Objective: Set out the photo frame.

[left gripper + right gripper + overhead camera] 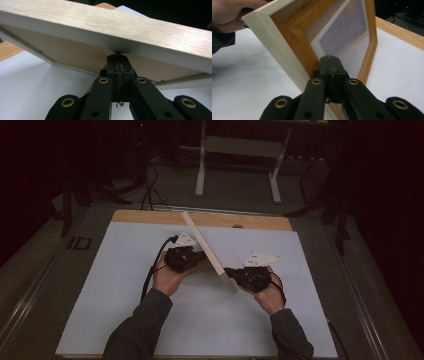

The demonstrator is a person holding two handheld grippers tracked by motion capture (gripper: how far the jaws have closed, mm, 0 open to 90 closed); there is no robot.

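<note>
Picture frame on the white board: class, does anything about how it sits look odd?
Yes. The picture frame stands on edge, tilted, between the shut left gripper and shut right gripper, instead of lying flat on the white board.

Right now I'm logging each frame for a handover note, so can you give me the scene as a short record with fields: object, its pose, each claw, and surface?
object: wooden picture frame, light wood, glass front
pose: standing on edge, tilted, lower corner near the white board
left claw: shut, tips against the back of the frame below its rim
right claw: shut, tips against the front of the frame at its inner edge
hands: one on each claw, either side of the frame
surface: white board on a wooden table
grip on frame: cannot tell
</note>
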